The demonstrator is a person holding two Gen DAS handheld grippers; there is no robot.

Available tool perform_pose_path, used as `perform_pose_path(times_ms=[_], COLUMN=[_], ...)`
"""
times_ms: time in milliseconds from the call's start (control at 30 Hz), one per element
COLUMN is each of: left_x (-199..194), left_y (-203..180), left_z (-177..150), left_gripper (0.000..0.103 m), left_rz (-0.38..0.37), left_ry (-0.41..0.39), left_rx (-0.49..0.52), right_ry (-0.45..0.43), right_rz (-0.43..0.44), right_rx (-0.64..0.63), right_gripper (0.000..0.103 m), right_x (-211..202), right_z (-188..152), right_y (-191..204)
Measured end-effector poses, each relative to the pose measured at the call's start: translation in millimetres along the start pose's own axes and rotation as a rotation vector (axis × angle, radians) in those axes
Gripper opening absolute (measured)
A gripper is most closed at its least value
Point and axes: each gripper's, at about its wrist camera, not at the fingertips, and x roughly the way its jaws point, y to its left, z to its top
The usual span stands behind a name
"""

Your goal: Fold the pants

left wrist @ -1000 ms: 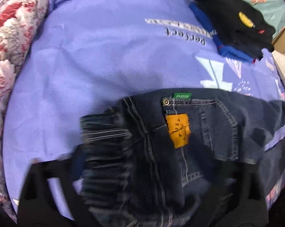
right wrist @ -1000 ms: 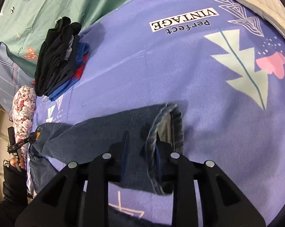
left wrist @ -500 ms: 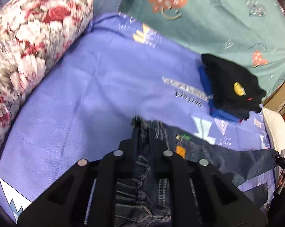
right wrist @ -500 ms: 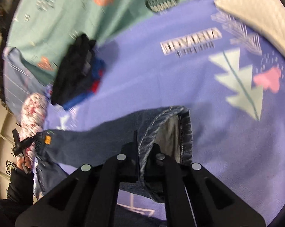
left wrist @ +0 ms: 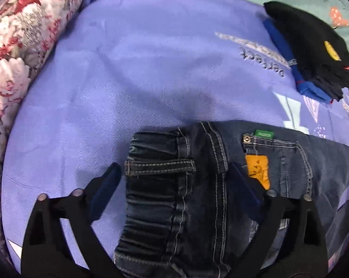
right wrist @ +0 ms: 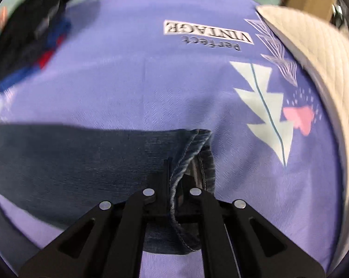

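- Pants [left wrist: 197, 185], dark denim, lie across a purple bedsheet [left wrist: 128, 69] on the bed, waistband at one end and a leg stretching off to the other.
- Left gripper [left wrist: 176, 178]: its fingers [left wrist: 107, 180] are opening and stand wide on either side of the gathered waistband, not pressing it.
- Right gripper [right wrist: 174, 183]: its fingers [right wrist: 160, 180] are pinched tight on the hem of the leg.
- A stack of folded clothes [left wrist: 313, 46] sits well apart on the sheet; a floral pillow [left wrist: 16, 46] lies along the edge.
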Motion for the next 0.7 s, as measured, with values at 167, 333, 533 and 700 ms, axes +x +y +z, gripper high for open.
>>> perform_pose_path(times_ms=[167,333,533,700], left_x=[12.6,11.0,3.4,-4.0], left_y=[4.4,1.4,44.5,41.0], left_z=[15.2,23.8,23.5,9.0], left_gripper=[0.101,0.090,0.089,0.090], left_rz=[-0.051,-0.120,-0.304,-0.370], left_ry=[0.047,0.066,0.207,0.232], left_rx=[0.005,0.019,-0.152,-0.124], right_ry=[-0.019,-0.017,-0.004,0.004], right_rz=[0.062,0.100,0.121,0.130], right_rx=[0.102,0.117,0.136,0.149], right_gripper=[0.002,0.002,0.002,0.002], right_x=[-6.1,-3.9,-2.5,2.3], right_z=[7.2,1.1,-0.7,1.2], right_y=[-22.6,-30.7,-32.8,-33.9])
